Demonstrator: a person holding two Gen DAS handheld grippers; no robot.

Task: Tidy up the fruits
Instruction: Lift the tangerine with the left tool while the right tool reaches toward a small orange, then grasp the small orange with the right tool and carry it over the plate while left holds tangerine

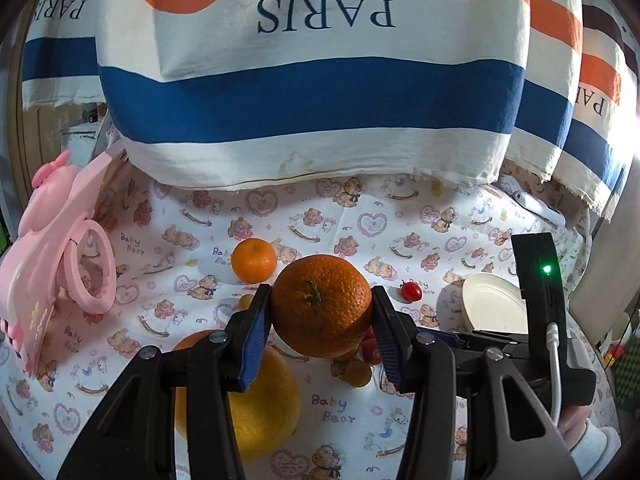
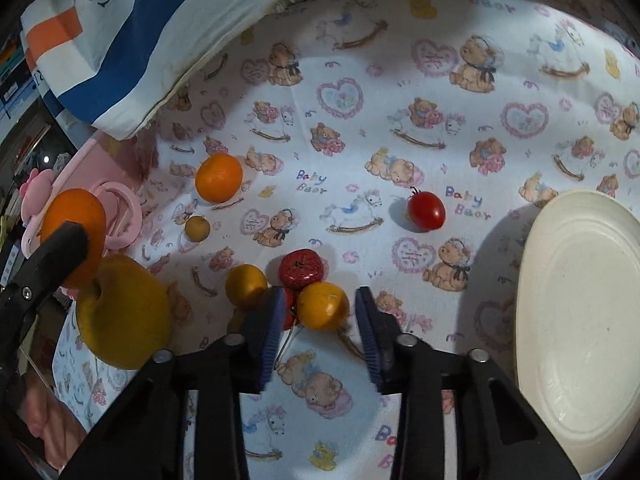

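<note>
The left tongs pinch one big orange and hold it above the tabletop, over the large yellow fruit. The right tongs are spread, just at one small yellow-orange fruit. On the cloth I count one mandarin, one cherry tomato, one wrinkled red fruit, two more small yellow fruits, and one white plate at the right.
</note>
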